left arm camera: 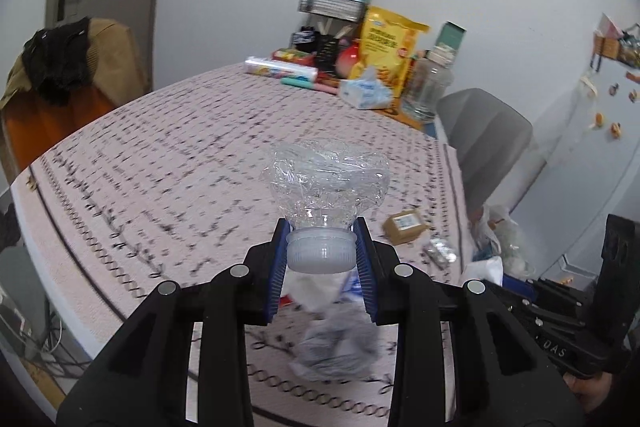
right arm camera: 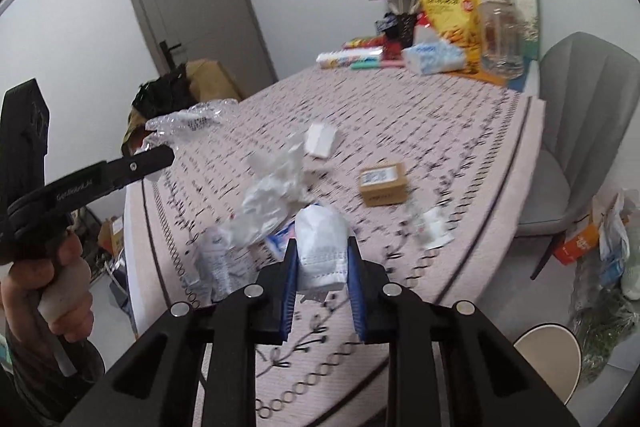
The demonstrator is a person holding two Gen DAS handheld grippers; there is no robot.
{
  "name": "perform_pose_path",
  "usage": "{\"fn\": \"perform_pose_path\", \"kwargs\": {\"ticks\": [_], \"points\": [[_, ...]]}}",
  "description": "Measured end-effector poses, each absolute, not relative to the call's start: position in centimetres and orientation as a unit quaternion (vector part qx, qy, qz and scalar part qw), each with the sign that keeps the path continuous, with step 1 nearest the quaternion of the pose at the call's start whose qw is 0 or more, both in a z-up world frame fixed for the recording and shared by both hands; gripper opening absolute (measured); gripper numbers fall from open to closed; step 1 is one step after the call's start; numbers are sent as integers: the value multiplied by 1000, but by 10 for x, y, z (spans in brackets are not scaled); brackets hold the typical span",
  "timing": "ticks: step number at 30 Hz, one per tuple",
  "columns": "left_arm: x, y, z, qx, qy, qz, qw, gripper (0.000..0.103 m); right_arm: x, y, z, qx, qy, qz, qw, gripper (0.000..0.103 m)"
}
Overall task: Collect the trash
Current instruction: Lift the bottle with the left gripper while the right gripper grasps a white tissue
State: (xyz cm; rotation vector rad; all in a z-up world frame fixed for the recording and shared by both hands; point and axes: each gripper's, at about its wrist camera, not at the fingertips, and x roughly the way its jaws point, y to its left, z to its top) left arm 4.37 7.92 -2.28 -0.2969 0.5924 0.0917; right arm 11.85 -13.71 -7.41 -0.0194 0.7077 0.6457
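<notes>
both grippers loaded with trash above the table

left gripper (left arm camera: 322, 247): jaws narrow, blue pads clamped on the white cap and neck of a crushed clear plastic bottle (left arm camera: 326, 183). the bottle's crumpled body juts forward past the fingertips and is clear of the table (left arm camera: 120, 155). in the right wrist view the same bottle shows at the far left, held out at the end of the left gripper, with the person's hand (right arm camera: 60, 275) wrapped round the handle.

right gripper (right arm camera: 322, 259): jaws drawn in tight on a folded white face mask (right arm camera: 322, 243), pleats visible between the pads. whether the mask touches the table cannot be told from this view.

trash remaining on the patterned tablecloth: a crumpled white tissue (right arm camera: 276, 187) just behind and left of the mask; a white wrapper with print (right arm camera: 214, 259) near the table's edge; a small brown cardboard box (right arm camera: 383, 183) to the right; a small white box (right arm camera: 320, 139) further back; a clear crinkled wrapper (right arm camera: 428, 223) near the right rim.

far end of table: yellow snack bag (right arm camera: 450, 3), tissue pack (right arm camera: 434, 58), clear jar (right arm camera: 500, 31). a grey chair (right arm camera: 588, 99) stands at the right side.
</notes>
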Motion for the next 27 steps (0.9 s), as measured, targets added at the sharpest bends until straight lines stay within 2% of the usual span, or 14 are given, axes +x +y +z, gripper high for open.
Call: {"fn": "perform_pose_path", "kwargs": {"ticks": [12, 27], "points": [[81, -11, -11, -101, 298, -40, 948, 32, 130, -229, -61, 24, 324, 222, 919, 23], [142, -121, -35, -60, 352, -123, 926, 32, 148, -339, -104, 57, 363, 112, 923, 24]]}}
